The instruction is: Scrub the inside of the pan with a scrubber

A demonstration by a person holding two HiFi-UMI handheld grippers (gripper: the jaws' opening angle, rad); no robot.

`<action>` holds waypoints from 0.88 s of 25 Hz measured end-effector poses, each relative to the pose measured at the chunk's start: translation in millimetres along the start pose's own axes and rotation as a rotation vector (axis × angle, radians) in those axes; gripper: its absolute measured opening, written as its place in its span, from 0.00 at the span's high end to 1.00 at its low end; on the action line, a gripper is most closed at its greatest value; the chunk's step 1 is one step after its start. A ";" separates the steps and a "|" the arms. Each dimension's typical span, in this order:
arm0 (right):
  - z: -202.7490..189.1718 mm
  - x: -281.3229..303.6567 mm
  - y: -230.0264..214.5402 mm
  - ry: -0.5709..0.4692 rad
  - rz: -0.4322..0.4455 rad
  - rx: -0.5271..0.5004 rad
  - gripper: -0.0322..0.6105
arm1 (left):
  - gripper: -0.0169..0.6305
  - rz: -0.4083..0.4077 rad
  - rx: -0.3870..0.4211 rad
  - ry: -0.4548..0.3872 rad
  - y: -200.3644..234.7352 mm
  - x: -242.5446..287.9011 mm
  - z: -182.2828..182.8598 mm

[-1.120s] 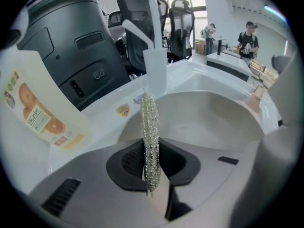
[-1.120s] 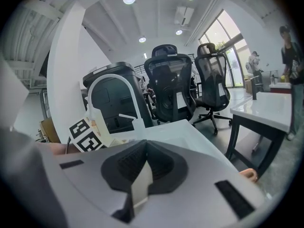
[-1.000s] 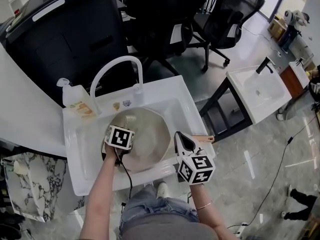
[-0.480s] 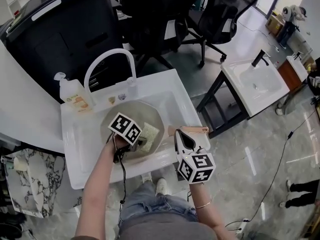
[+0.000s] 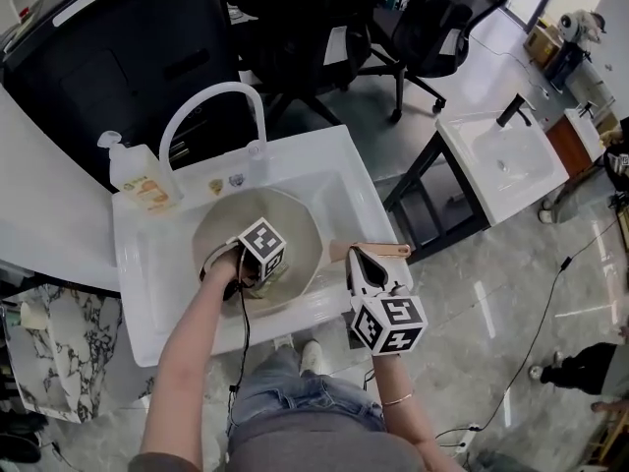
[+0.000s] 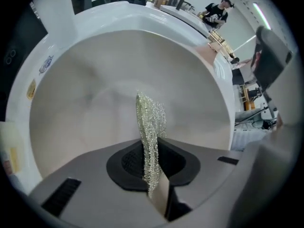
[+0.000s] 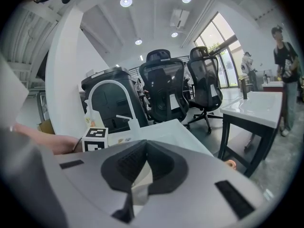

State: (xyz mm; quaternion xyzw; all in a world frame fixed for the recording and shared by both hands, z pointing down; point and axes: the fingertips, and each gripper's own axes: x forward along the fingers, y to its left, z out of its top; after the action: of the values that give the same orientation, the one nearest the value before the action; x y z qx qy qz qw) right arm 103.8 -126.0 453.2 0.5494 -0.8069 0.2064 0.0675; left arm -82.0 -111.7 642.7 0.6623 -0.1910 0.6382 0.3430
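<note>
A round beige pan lies in the white sink, its wooden handle reaching over the sink's right rim. My left gripper is down inside the pan, shut on a silvery mesh scrubber that stands up between its jaws against the pan's inner wall. My right gripper sits at the handle and looks shut on it; in the right gripper view a pale strip shows between its closed jaws.
A white arched faucet and a soap bottle stand at the sink's back edge. Behind are a black cabinet and office chairs. A second basin on a black frame stands to the right. A person stands at far right.
My left gripper has swept the scrubber from the pan's left side toward its middle, turning as it went. The right gripper has stayed at the handle.
</note>
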 end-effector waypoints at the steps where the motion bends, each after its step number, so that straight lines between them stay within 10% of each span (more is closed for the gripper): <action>1: 1.1 3.3 1.3 0.000 0.002 -0.002 0.93 | 0.88 0.014 0.007 0.009 4.4 -0.1 -2.6; 22: 2.1 51.9 37.0 0.038 0.065 -0.031 0.93 | 0.88 0.334 0.039 0.048 93.4 -18.9 -29.0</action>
State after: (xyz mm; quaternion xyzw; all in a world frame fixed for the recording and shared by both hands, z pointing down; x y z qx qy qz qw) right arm 50.1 -159.8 459.1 0.5177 -0.8260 0.2064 0.0846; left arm -169.3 -159.5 642.5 0.6125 -0.2778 0.7055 0.2235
